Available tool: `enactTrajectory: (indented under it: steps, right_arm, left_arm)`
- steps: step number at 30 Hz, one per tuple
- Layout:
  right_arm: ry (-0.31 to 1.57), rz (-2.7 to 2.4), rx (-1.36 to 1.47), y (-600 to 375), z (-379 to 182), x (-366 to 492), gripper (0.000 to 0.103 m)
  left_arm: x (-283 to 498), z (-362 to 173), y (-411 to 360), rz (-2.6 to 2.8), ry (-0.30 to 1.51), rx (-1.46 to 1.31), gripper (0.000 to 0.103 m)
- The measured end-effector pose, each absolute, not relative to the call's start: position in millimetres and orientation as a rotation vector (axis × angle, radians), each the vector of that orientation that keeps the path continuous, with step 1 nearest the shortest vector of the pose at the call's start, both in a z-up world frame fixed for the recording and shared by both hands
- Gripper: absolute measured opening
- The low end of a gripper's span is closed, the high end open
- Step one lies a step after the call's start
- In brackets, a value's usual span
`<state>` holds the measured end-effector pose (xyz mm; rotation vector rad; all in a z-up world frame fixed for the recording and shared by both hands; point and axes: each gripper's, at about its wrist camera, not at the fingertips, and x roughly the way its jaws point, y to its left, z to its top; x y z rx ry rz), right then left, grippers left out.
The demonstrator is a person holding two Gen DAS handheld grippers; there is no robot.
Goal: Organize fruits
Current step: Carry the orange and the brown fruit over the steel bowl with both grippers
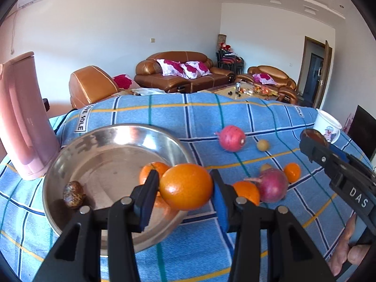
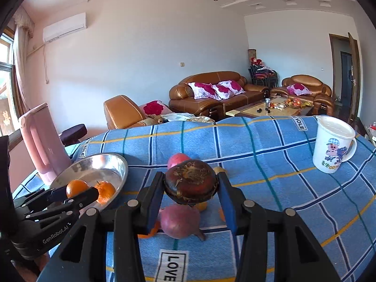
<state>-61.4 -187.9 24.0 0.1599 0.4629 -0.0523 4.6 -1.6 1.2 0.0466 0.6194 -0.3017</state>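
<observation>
My left gripper (image 1: 185, 188) is shut on a large orange (image 1: 185, 189) and holds it over the right rim of a steel bowl (image 1: 94, 145). The bowl holds a smaller orange (image 1: 150, 168) and a dark brown fruit (image 1: 72, 193). My right gripper (image 2: 190, 188) is shut on a dark brown round fruit (image 2: 190, 182) above the cloth. On the cloth lie a red pomegranate (image 1: 231, 138), a purple-red fruit (image 1: 272, 184), two oranges (image 1: 246, 191) (image 1: 292, 171) and a small yellow fruit (image 1: 262, 145). The right gripper shows at the right of the left wrist view (image 1: 315, 138).
A pink kettle (image 1: 21, 122) stands left of the bowl. A white cartoon mug (image 2: 333, 143) stands at the far right. The table wears a blue checked cloth (image 1: 164, 115). Brown sofas and a coffee table are behind.
</observation>
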Motion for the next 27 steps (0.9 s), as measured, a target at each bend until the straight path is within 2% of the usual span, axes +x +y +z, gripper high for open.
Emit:
enactTrajectory:
  steps: [27]
  right_arm:
    - [0.482,0.074,0.093,-63.7,4.4,0.7,0.047]
  left_arm:
    - [47.0,-0.8,99.2,-0.023,0.612,0.035,0.046]
